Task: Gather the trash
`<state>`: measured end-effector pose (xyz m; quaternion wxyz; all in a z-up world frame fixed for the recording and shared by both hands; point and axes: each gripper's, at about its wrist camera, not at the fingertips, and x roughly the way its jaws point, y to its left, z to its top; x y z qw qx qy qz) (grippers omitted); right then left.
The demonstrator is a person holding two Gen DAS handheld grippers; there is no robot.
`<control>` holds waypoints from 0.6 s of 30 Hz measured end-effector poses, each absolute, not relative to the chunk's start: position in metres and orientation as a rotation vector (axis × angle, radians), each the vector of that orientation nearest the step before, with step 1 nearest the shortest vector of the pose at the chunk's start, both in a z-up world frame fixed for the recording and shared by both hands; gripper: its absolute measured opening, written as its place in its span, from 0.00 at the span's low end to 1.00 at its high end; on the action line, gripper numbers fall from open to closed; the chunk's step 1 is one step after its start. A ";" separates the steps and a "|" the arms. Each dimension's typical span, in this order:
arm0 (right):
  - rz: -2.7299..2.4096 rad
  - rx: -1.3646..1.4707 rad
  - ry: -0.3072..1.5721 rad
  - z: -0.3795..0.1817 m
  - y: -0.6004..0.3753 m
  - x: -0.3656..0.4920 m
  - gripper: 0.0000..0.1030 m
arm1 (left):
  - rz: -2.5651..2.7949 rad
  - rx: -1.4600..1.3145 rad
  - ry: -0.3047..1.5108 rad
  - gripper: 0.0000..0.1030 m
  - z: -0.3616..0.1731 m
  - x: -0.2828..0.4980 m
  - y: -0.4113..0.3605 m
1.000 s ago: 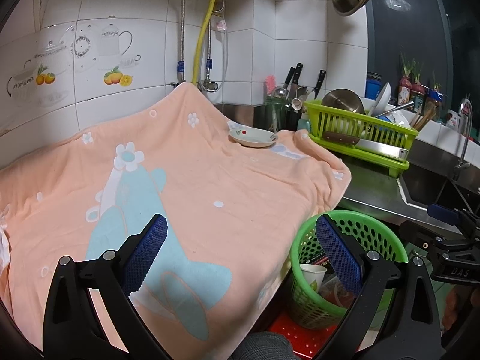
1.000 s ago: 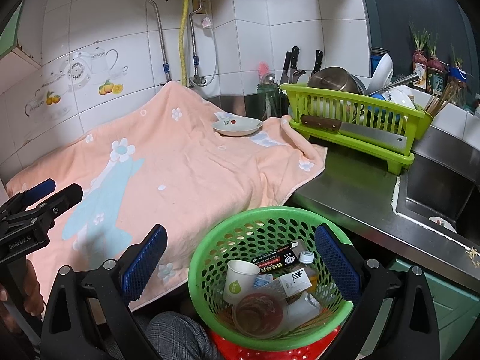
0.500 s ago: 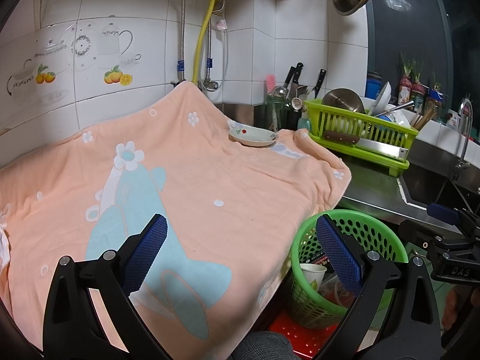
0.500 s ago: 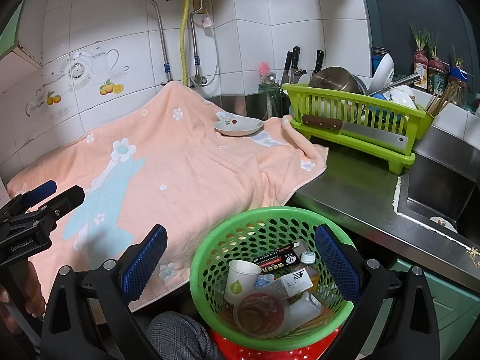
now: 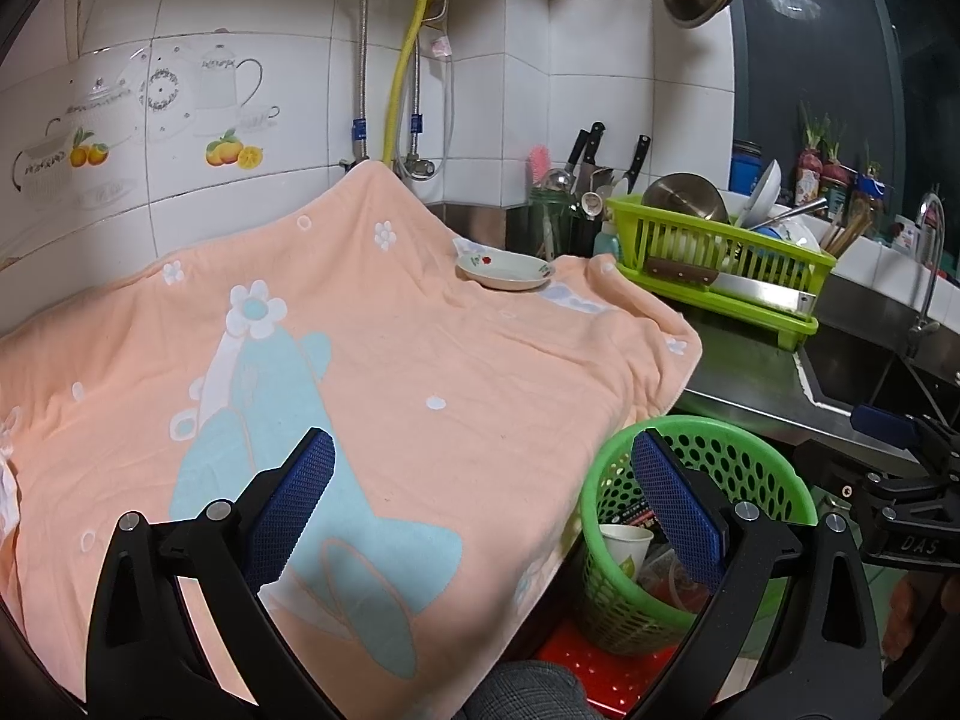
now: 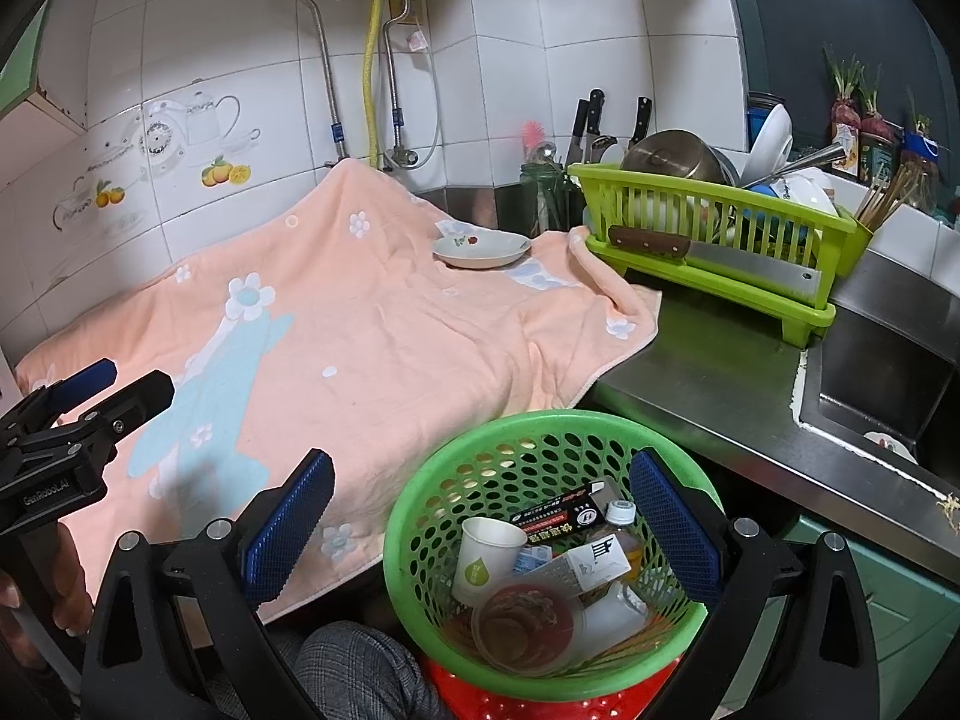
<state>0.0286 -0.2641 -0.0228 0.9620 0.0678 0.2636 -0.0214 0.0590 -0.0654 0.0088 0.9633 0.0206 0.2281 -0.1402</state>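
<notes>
A green perforated trash basket stands on a red stool below the counter; it also shows in the left wrist view. It holds a white paper cup, a black and red box, a clear round lid and a small bottle. My right gripper is open and empty above the basket. My left gripper is open and empty over the peach towel.
A small white dish sits on the peach towel near the back. A green dish rack with a cleaver and pots stands right of it. A steel counter and sink lie at right.
</notes>
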 end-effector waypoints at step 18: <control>-0.029 0.131 0.541 -0.025 -0.261 0.030 0.93 | -0.276 0.045 0.477 0.95 0.005 0.062 -0.066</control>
